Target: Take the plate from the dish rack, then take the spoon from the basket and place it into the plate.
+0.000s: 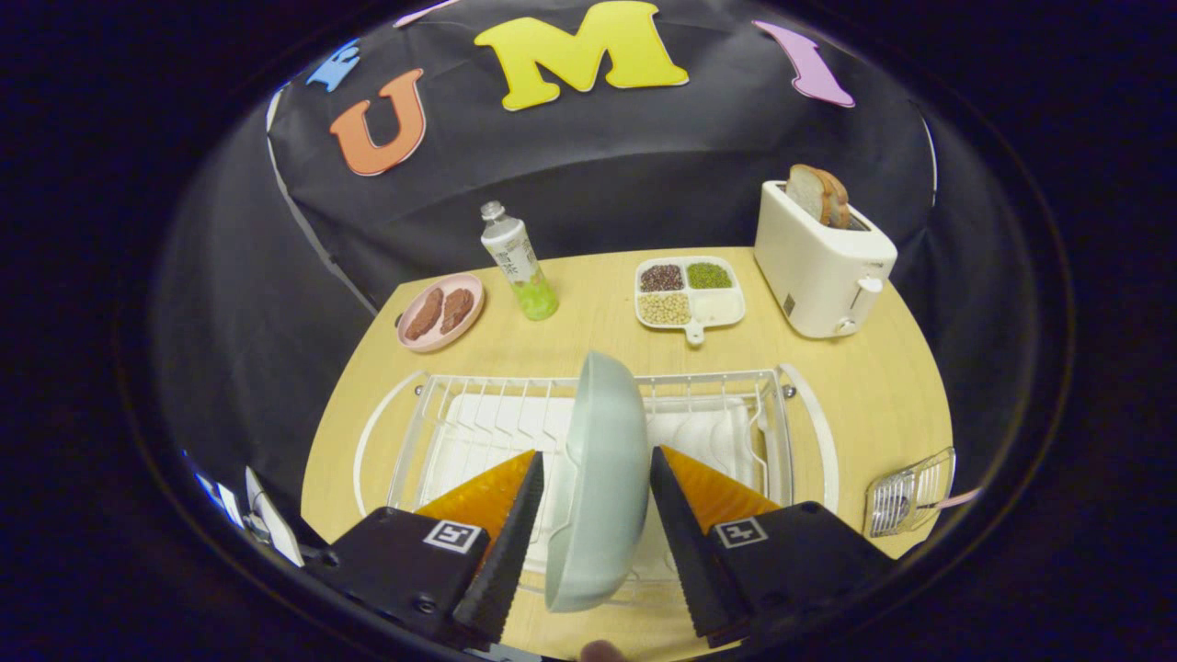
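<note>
Pale, glazed plate [602, 478] standing on edge in rack [441, 418]: stiff, slick, breakable, fairly light. Gripper [596, 524] spread open astride it, not pinching; best clamped near rim.

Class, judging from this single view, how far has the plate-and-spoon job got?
Done: nothing looks finished. In hand: the pale green round plate stands on edge between the tool fingers, over the white wire dish rack; whether both fingers press it is unclear. Left: set the plate down, then fetch the spoon from the small clear basket beside the rack and lay it in the plate.
</note>
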A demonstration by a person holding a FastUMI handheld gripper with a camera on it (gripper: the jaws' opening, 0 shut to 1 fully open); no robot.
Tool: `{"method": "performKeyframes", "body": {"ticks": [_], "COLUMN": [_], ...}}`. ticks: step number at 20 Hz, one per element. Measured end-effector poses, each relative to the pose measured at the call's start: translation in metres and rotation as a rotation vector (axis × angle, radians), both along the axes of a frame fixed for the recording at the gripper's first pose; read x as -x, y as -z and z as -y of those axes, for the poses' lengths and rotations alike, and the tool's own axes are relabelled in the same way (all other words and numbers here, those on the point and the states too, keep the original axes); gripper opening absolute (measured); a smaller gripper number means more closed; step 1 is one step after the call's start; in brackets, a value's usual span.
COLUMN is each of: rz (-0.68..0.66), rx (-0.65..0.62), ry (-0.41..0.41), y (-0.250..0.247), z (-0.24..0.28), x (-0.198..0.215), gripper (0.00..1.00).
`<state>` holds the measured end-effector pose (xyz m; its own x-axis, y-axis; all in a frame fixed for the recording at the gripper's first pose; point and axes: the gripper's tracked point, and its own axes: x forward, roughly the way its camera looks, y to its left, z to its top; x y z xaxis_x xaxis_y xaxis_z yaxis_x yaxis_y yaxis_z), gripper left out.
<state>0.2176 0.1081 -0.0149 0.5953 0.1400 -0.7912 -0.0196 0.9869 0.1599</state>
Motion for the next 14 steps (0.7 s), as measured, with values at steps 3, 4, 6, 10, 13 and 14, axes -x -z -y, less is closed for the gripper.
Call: {"method": "performKeyframes", "body": {"ticks": [3, 4, 6, 10, 13, 14], "rz": [-0.050, -0.076, -0.126, -0.128, -0.115, -0.108], "rx": [-0.002, 0.014, 0.025, 0.095, 0.143, 0.160], "ry": [0.038, 0.064, 0.098, 0.107, 0.131, 0.141], "y": [0.009, 0.012, 0.015, 0.008, 0.000, -0.004], "z": [0.000, 0.003, 0.001, -0.006, -0.008, -0.007], "x": [0.000, 0.002, 0.010, 0.013, 0.014, 0.014], "gripper": [0.59, 0.53, 0.44, 0.41, 0.40, 0.40]}}
